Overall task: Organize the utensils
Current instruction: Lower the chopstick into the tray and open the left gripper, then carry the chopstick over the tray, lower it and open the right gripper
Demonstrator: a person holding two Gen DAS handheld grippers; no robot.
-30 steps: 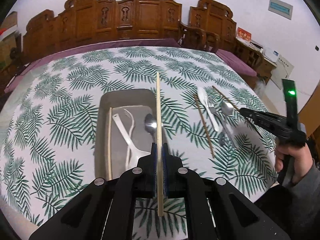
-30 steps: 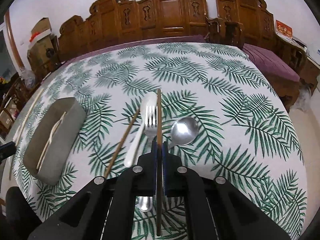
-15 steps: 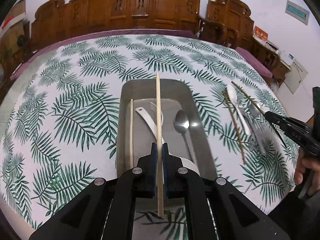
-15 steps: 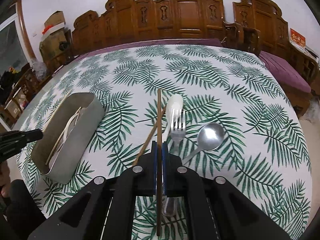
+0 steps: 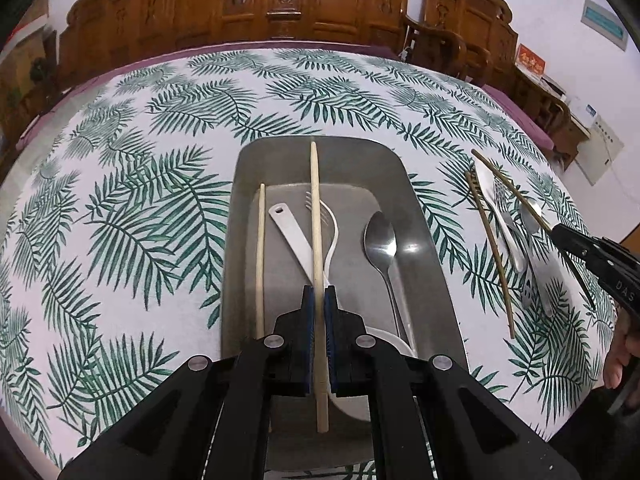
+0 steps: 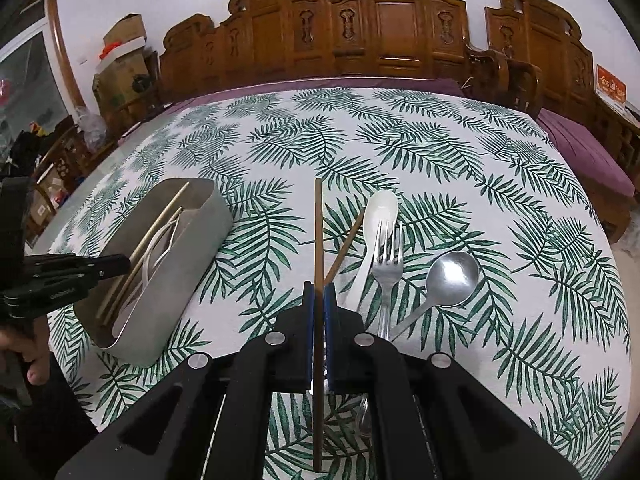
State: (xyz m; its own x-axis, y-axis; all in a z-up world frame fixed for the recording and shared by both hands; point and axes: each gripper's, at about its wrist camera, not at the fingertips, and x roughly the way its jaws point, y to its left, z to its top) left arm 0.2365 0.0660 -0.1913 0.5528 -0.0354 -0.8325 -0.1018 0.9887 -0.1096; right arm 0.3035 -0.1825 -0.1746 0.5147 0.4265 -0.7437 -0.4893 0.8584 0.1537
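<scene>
The left gripper [image 5: 319,300] has carried its pale chopstick [image 5: 316,216] from beside the metal tray [image 5: 432,280] to directly over it within the last second; the tray now fills the middle of the left wrist view. That suggests the drop-off is close: the stick hangs lengthwise above the tray floor, and letting go would likely lay it next to its mate.

That left gripper is clenched on the pale chopstick, which runs toward 12 o'clock from the fingertips and pokes out behind them toward 6. In the tray, a second pale chopstick [image 5: 261,256] lies at 11 o'clock of the gripper, a white plastic fork and spatula cross under the held stick, and a steel spoon [image 5: 382,240] lies at 1 o'clock.

The right gripper [image 6: 319,300] is grasping a dark chopstick [image 6: 318,232], lifted and pointing to 12 o'clock. It has swung leftward, so the tray now sits nearer, at 10 o'clock of it. On the bench at 1 o'clock of it remain another dark chopstick [image 6: 347,246], a white spoon [image 6: 378,224], a steel fork [image 6: 387,264] and a steel ladle-spoon [image 6: 452,278], all waiting to be sorted.
</scene>
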